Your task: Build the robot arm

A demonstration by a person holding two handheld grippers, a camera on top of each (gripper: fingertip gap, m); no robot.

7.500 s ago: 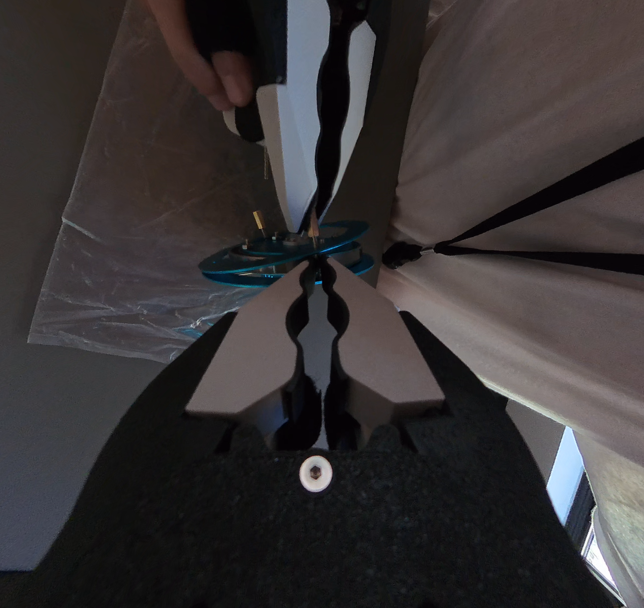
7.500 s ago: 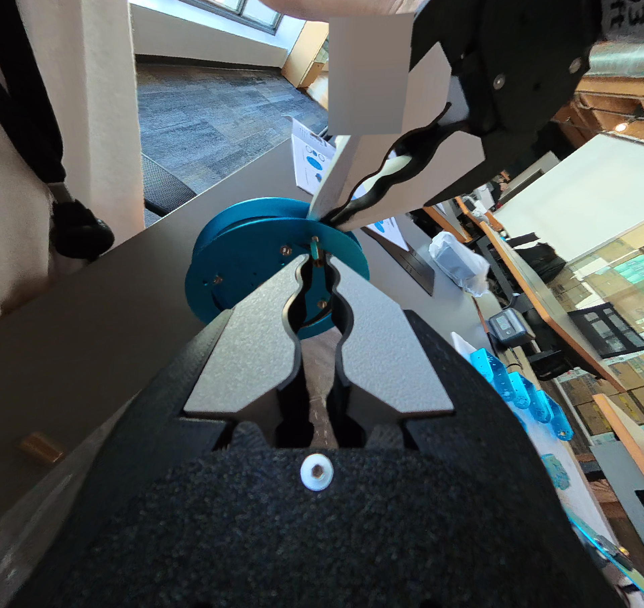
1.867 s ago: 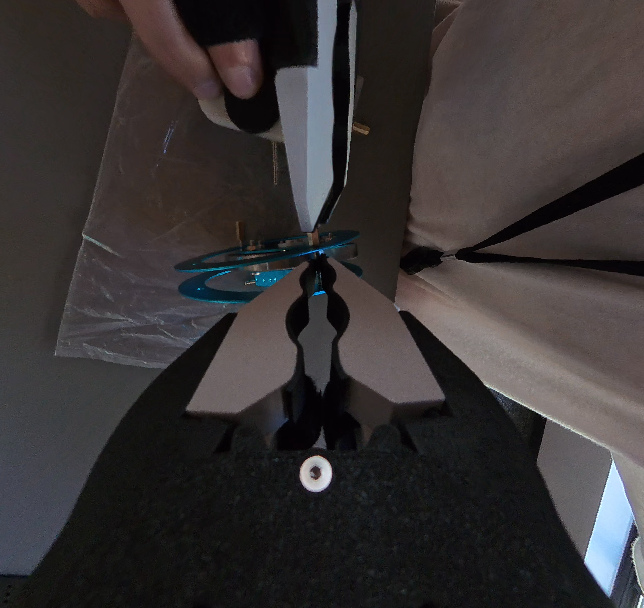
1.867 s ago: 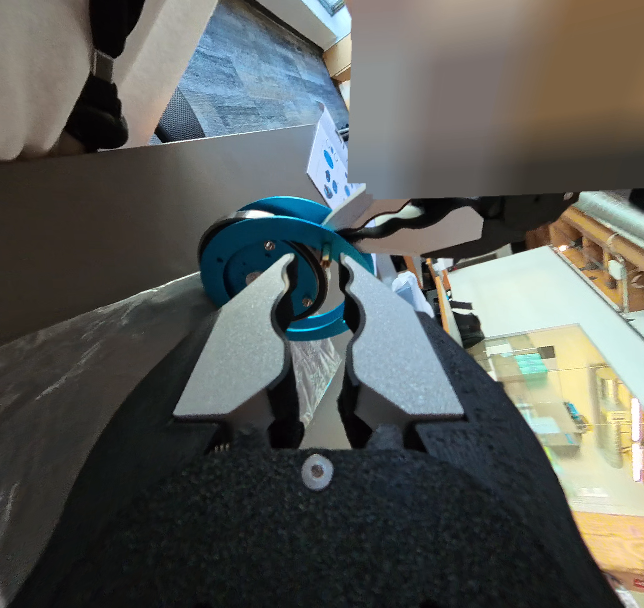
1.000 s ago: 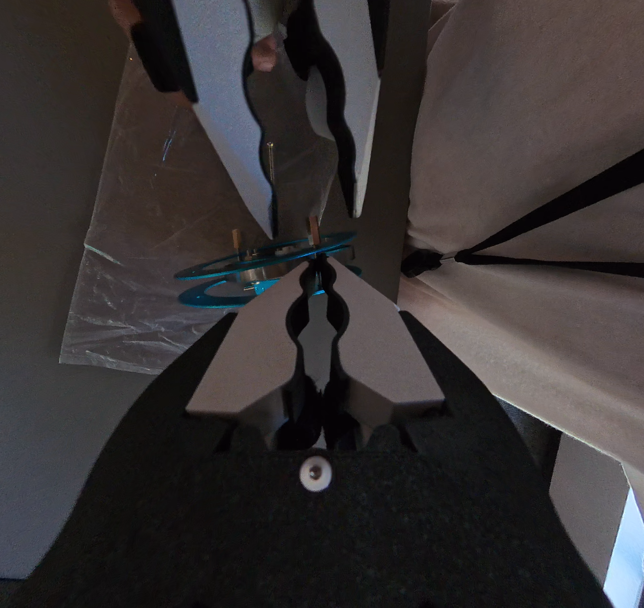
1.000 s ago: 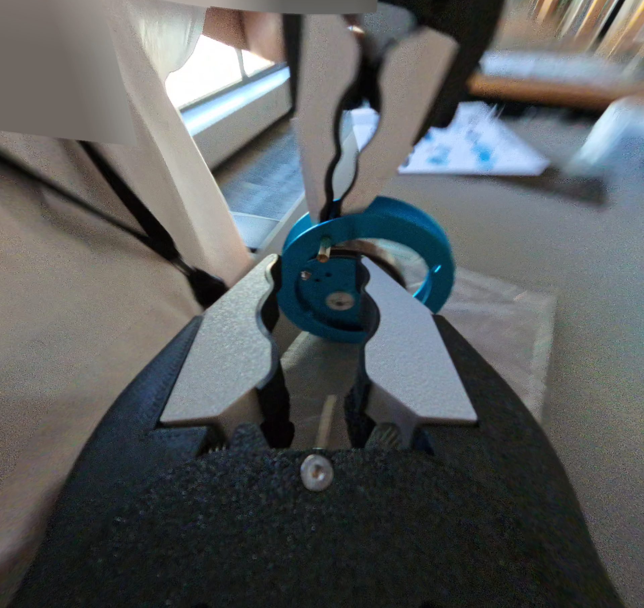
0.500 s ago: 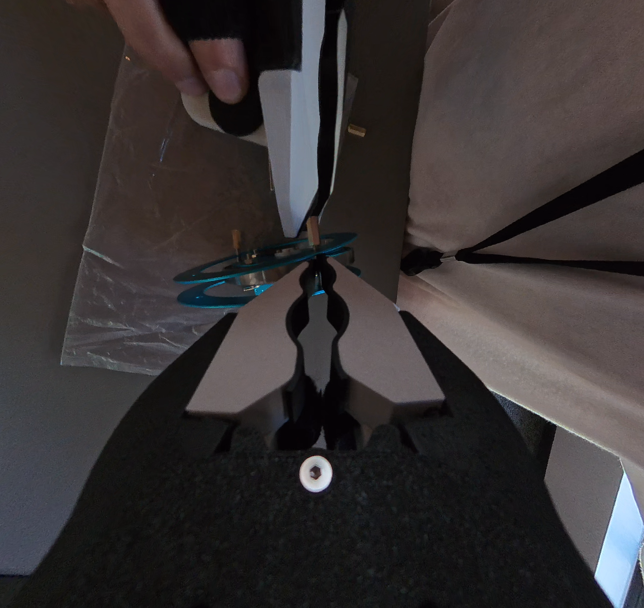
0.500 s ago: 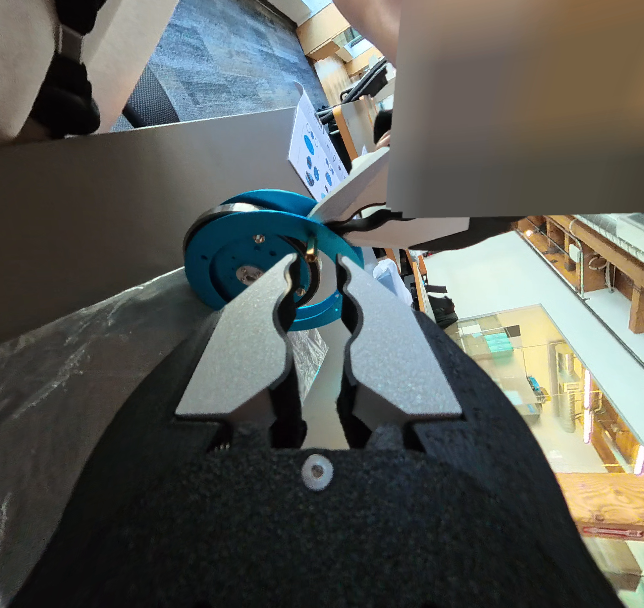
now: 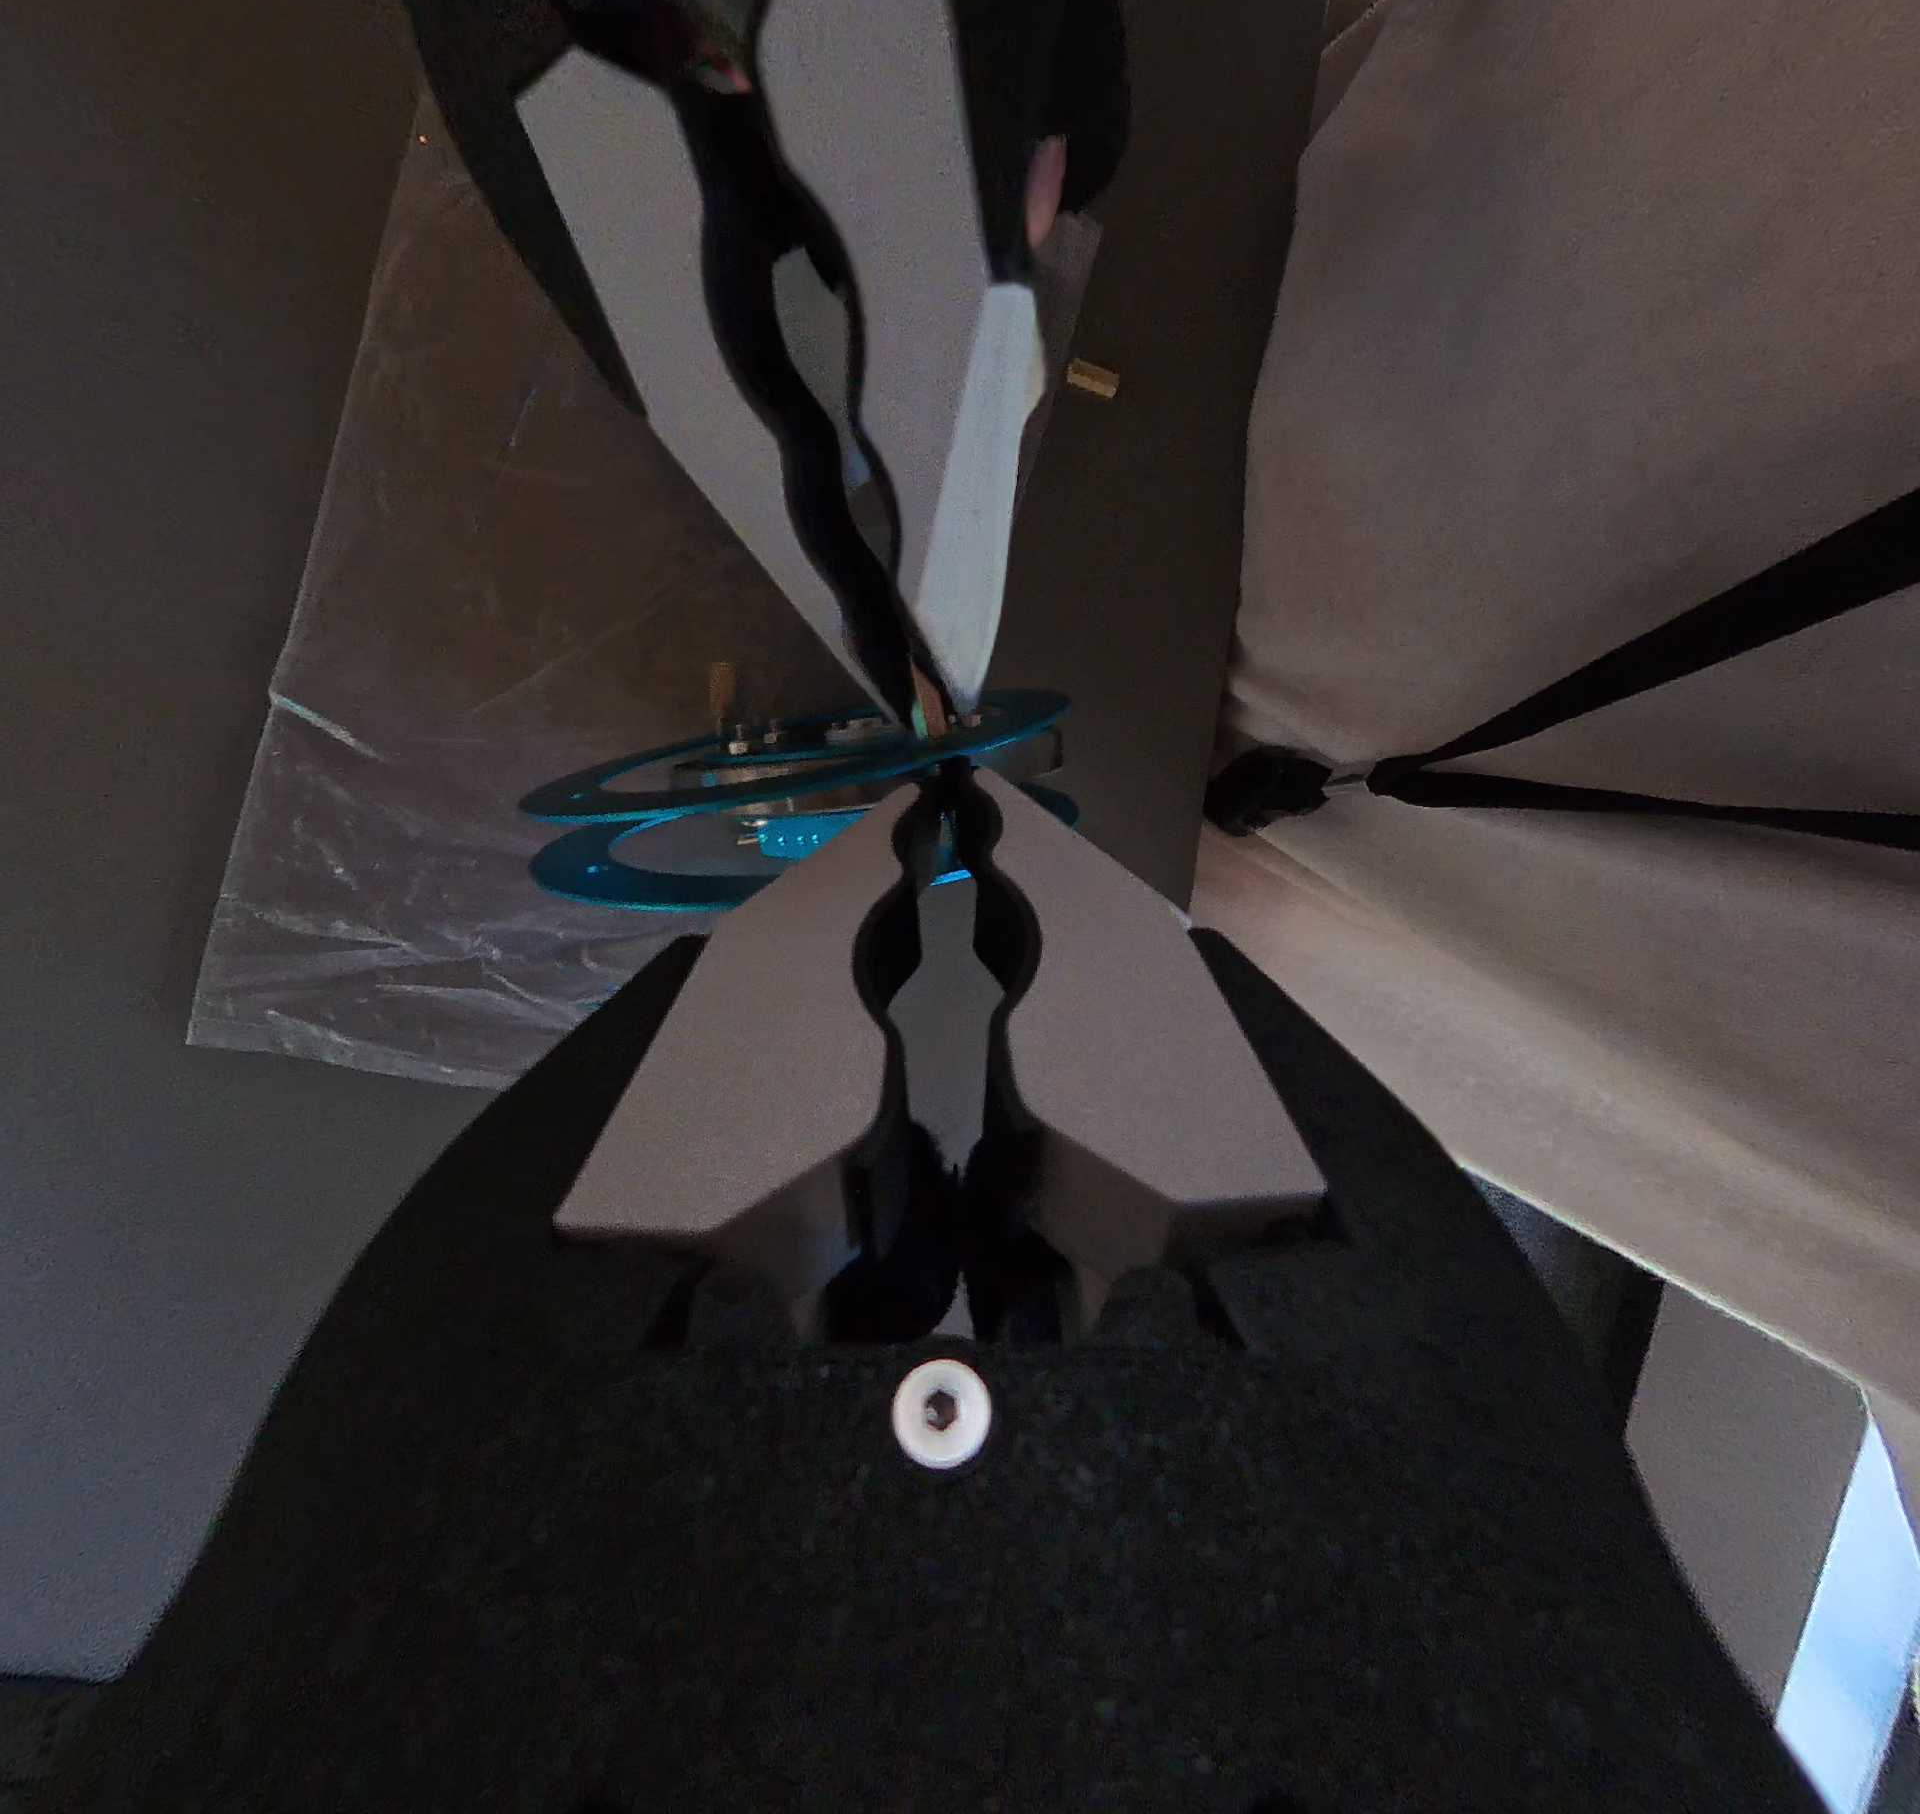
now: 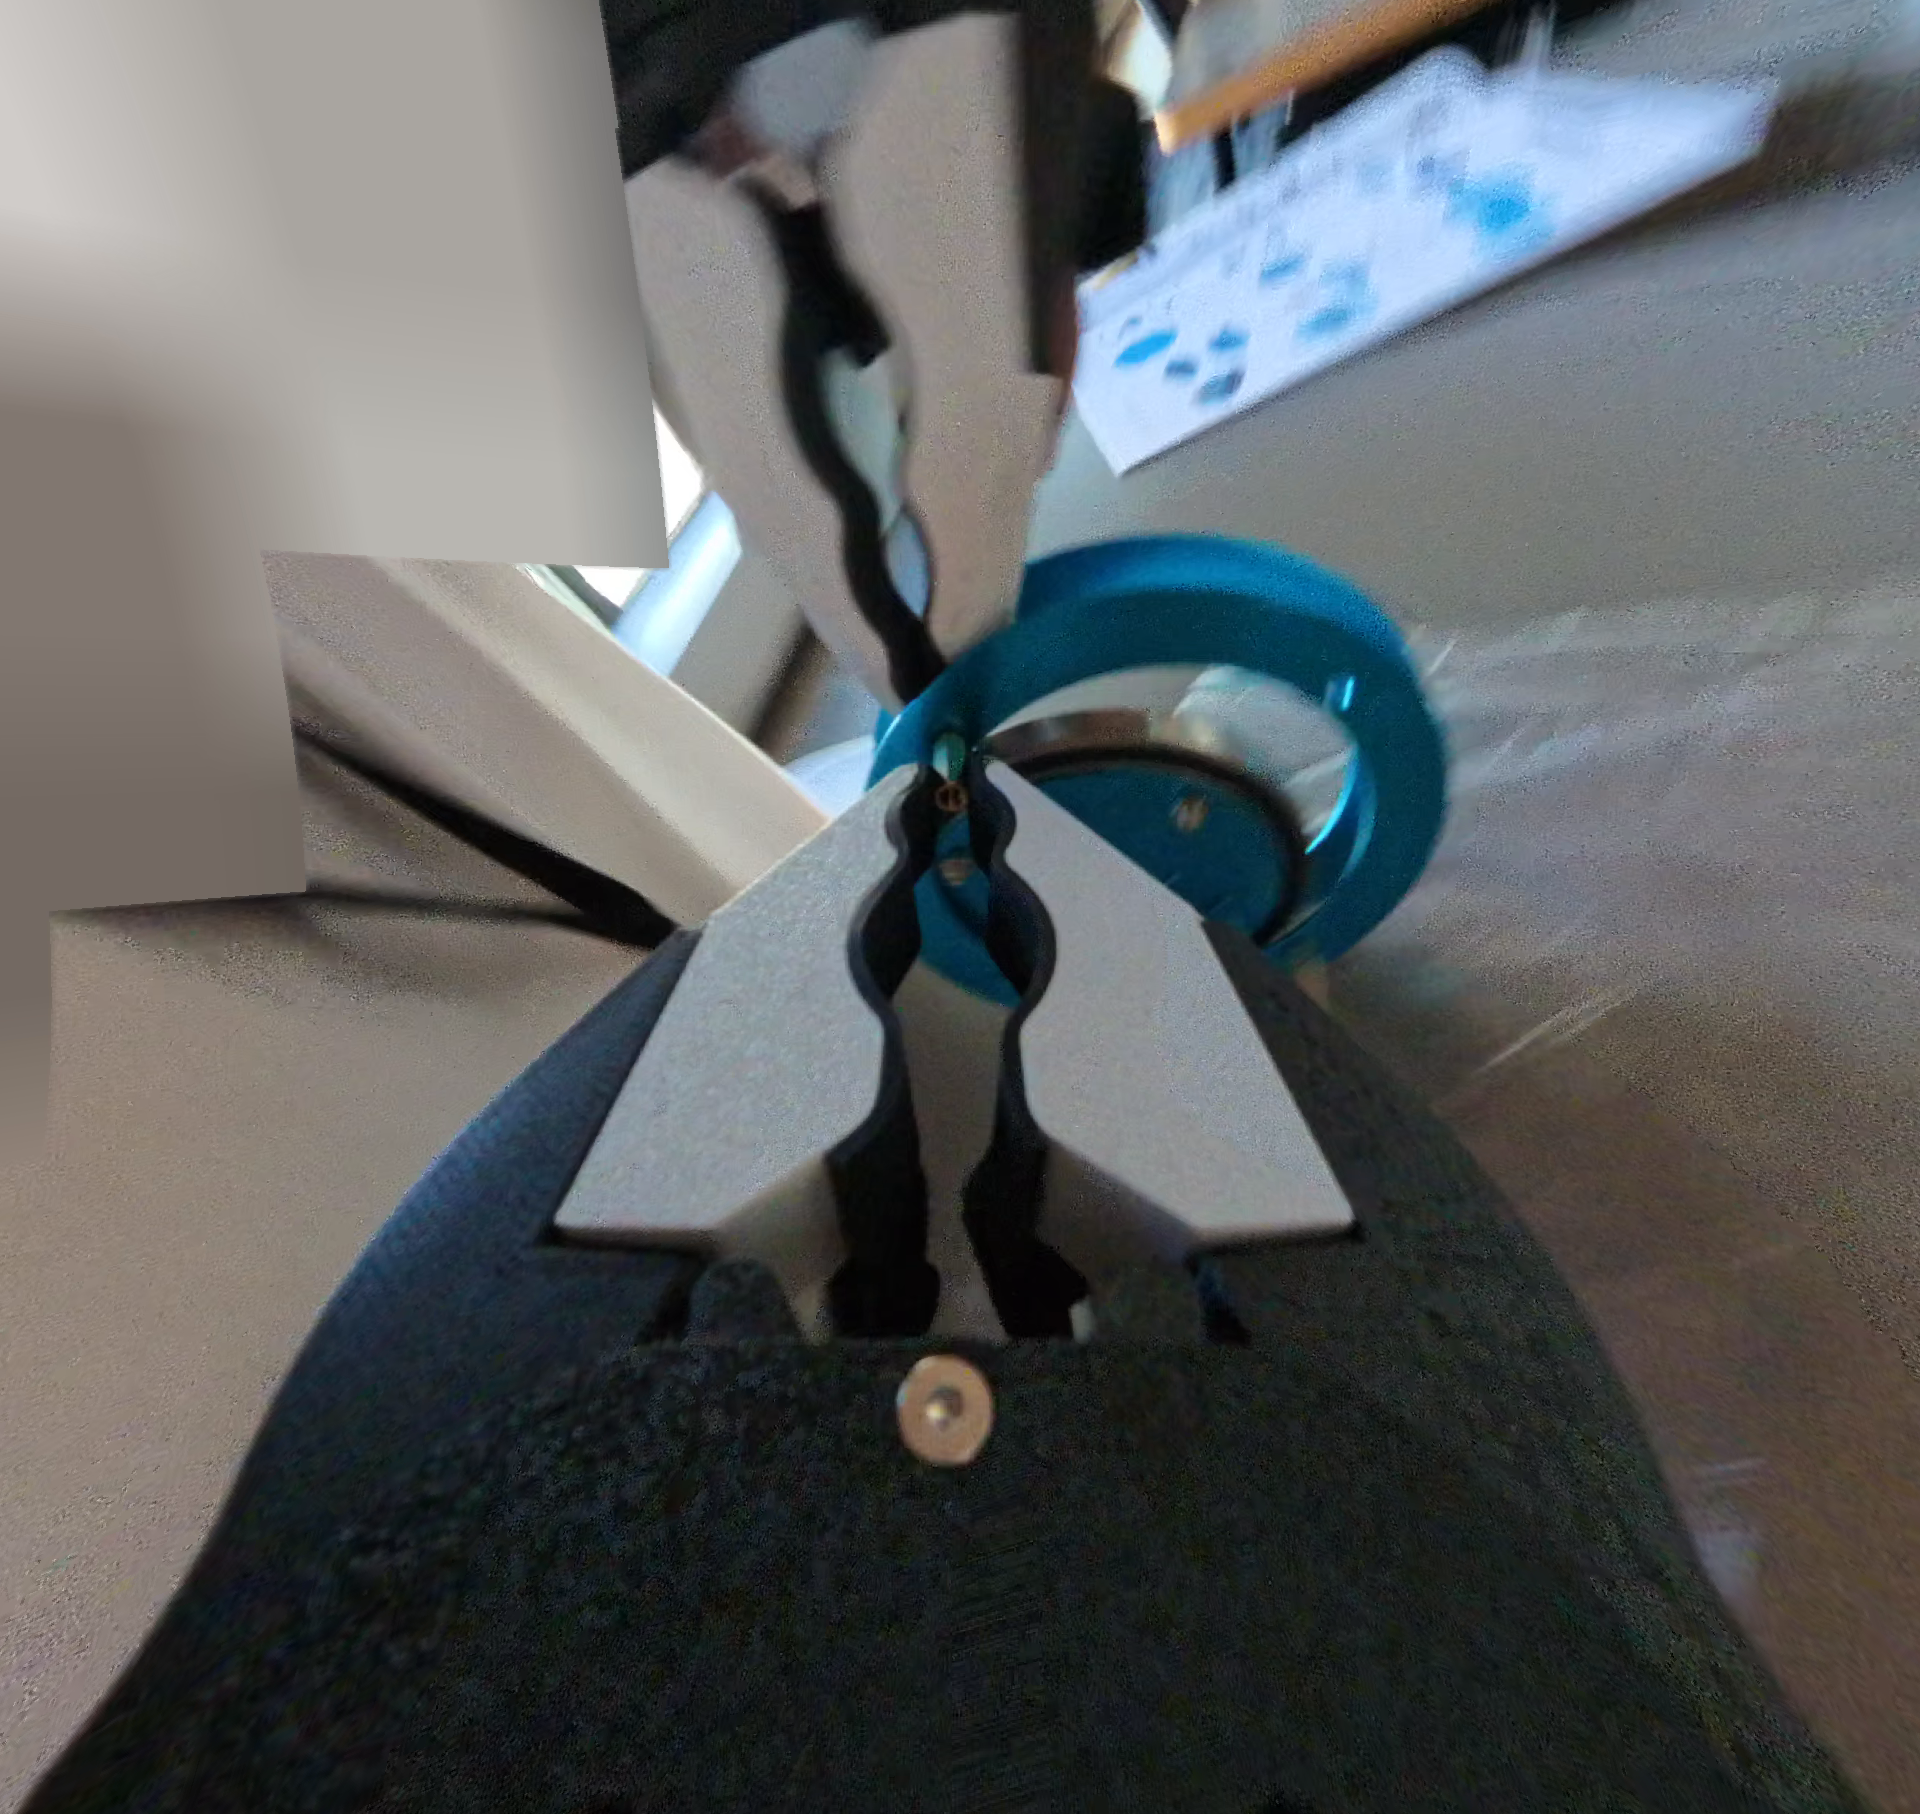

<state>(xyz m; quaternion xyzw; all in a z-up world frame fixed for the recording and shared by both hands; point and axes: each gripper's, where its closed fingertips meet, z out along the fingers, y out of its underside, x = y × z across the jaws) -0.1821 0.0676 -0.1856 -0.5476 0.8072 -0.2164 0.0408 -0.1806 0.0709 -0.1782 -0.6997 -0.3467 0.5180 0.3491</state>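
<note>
A blue two-plate disc assembly (image 9: pixel 644 790) with a metal hub lies over a clear plastic bag (image 9: pixel 468 621). My left gripper (image 9: pixel 943 790) is shut on the rim of its upper plate. My right gripper (image 9: pixel 925 699) comes down from above and is shut on a small brass standoff (image 9: pixel 928 717) that stands on that plate. A second brass standoff (image 9: pixel 720 689) stands farther left on the plate. In the blurred right wrist view, my right gripper (image 10: pixel 948 785) pinches the standoff (image 10: pixel 945 796) against the blue assembly (image 10: pixel 1195 601), and the left gripper (image 10: pixel 940 658) holds the rim from above.
A loose brass standoff (image 9: pixel 1091 378) lies on the grey table (image 9: pixel 156 517) near its edge. A person's beige garment (image 9: pixel 1558 414) with a black strap (image 9: pixel 1662 808) fills the right side. A white sheet with blue pictures (image 10: pixel 1403 206) lies beyond the assembly.
My right gripper opened a second ago, closed again on the standoff and has now turned about it. My left gripper has kept its hold on the plate's rim.
</note>
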